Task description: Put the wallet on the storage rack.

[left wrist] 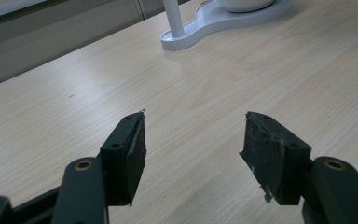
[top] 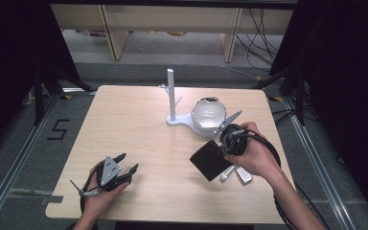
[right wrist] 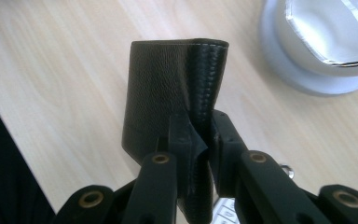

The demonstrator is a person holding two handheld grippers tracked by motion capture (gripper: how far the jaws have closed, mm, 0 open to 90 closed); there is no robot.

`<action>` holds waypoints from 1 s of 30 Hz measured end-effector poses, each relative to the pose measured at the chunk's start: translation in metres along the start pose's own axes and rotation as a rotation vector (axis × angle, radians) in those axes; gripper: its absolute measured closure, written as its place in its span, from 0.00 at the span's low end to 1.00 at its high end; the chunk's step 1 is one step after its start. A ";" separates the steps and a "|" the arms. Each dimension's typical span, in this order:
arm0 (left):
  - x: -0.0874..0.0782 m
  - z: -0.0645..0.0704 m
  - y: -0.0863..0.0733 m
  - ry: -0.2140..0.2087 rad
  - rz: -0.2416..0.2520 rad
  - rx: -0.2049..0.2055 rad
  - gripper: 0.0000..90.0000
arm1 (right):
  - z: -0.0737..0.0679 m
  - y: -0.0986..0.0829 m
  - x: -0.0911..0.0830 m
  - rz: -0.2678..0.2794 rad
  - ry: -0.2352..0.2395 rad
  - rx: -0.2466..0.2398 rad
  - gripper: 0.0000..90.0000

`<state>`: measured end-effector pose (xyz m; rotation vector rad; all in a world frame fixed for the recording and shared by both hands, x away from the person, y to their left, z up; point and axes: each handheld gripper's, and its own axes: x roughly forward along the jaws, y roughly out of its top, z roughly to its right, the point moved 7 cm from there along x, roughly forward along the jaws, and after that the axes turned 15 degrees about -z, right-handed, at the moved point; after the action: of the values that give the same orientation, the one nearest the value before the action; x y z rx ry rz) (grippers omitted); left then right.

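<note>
A black leather wallet (top: 210, 160) is held just above the table's right side, with my right gripper (top: 226, 142) shut on its edge. In the right gripper view the two jaws pinch the folded wallet (right wrist: 168, 84) near its spine. A set of keys with a fob (top: 237, 174) lies under the person's right hand. My left gripper (top: 127, 163) rests near the front left of the table, open, nothing between its fingertips (left wrist: 270, 149). A white stand (top: 172, 103) with an upright post and a bowl-like dish (top: 208, 115) sits at the centre back.
The light wooden table (top: 139, 124) has bare room across its left and middle. The white stand's base (left wrist: 205, 23) lies ahead of the left gripper. Shelving and cables are on the floor beyond the far edge.
</note>
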<state>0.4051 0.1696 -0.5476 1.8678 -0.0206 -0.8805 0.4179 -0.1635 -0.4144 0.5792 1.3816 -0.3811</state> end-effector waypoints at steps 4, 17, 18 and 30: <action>0.000 0.000 0.000 0.000 0.001 -0.001 0.43 | 0.007 0.000 -0.007 0.010 -0.026 0.023 0.91; 0.000 0.000 0.000 0.001 0.002 -0.001 0.43 | 0.023 0.000 -0.017 0.031 -0.082 0.024 0.91; 0.000 0.000 0.000 0.001 0.002 -0.002 0.43 | 0.024 0.000 -0.018 0.034 -0.084 0.024 0.91; -0.001 0.000 0.000 0.002 0.000 -0.003 0.43 | 0.044 0.005 -0.026 0.048 -0.154 0.014 0.91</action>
<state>0.4046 0.1703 -0.5472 1.8655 -0.0179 -0.8779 0.4522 -0.1877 -0.3848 0.5811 1.2166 -0.3889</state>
